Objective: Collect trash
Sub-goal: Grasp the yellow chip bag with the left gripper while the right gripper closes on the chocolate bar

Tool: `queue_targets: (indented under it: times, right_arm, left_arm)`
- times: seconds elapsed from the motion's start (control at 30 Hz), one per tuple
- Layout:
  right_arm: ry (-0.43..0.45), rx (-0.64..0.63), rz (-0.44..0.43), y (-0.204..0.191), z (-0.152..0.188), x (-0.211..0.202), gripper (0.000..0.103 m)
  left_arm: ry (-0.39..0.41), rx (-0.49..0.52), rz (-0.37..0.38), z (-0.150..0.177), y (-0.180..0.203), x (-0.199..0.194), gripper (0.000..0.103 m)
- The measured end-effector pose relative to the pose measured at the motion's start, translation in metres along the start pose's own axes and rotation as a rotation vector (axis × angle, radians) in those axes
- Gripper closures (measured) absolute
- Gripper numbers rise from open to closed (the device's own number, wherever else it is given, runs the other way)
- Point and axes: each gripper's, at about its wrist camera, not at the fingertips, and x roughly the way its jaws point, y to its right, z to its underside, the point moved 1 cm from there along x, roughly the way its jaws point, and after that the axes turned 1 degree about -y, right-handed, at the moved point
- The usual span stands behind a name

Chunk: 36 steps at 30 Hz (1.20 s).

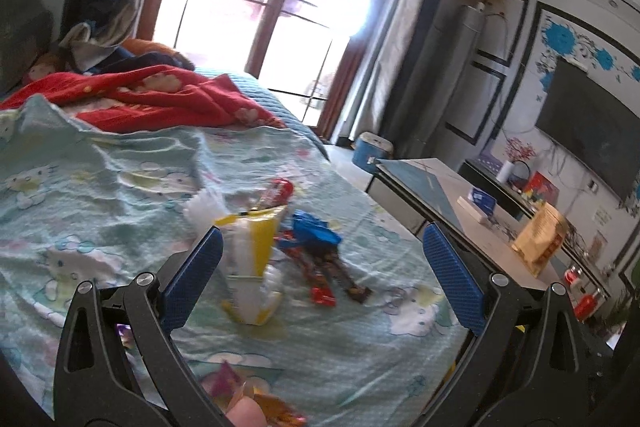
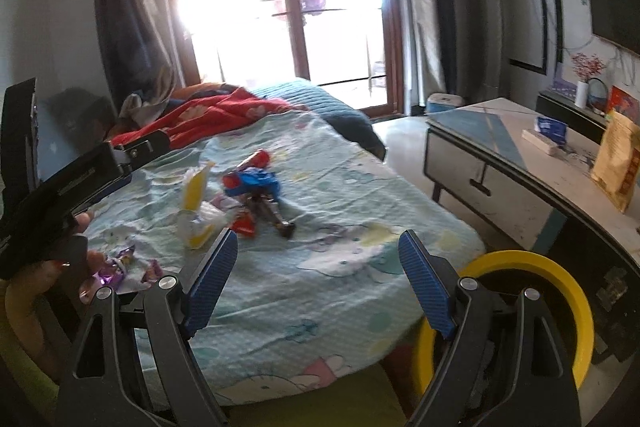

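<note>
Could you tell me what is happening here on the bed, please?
A person is holding a gripper in each hand over a bed covered by a light blue cartoon bedspread. Trash lies scattered on it: a yellow and white wrapper, a blue wrapper, red wrappers and purple wrappers. The left gripper and right gripper both stand open and empty, so nothing has been picked up yet.
</note>
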Motion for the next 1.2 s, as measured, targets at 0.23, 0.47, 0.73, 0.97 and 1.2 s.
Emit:
queue_targets:
  times: [0.23,0.47,0.73,0.97,1.2]
  right_arm:
    - [-0.036,-0.018,-0.052,-0.017,-0.008,0.027,0.023]
    - [-0.093,-0.035,-0.063,-0.02,-0.012,0.067,0.028]
    - [-0.168,-0.072,-0.05,-0.018,-0.012,0.118,0.034]
    - [-0.254,-0.12,-0.049,-0.017,-0.008,0.158,0.045]
    - [-0.296,-0.149,-0.071,-0.023,-0.004,0.178,0.061]
  left_arm:
    - [-0.029,-0.052,-0.039,-0.005,-0.03,0.006,0.011]
    - [-0.088,-0.082,-0.068,-0.001,-0.052,0.021,0.011]
    - [-0.173,-0.101,-0.058,0.011,-0.062,0.043,0.023]
    - [-0.248,-0.105,-0.047,0.022,-0.061,0.064,0.037]
    - [-0.284,-0.118,-0.055,0.027,-0.064,0.076,0.047]
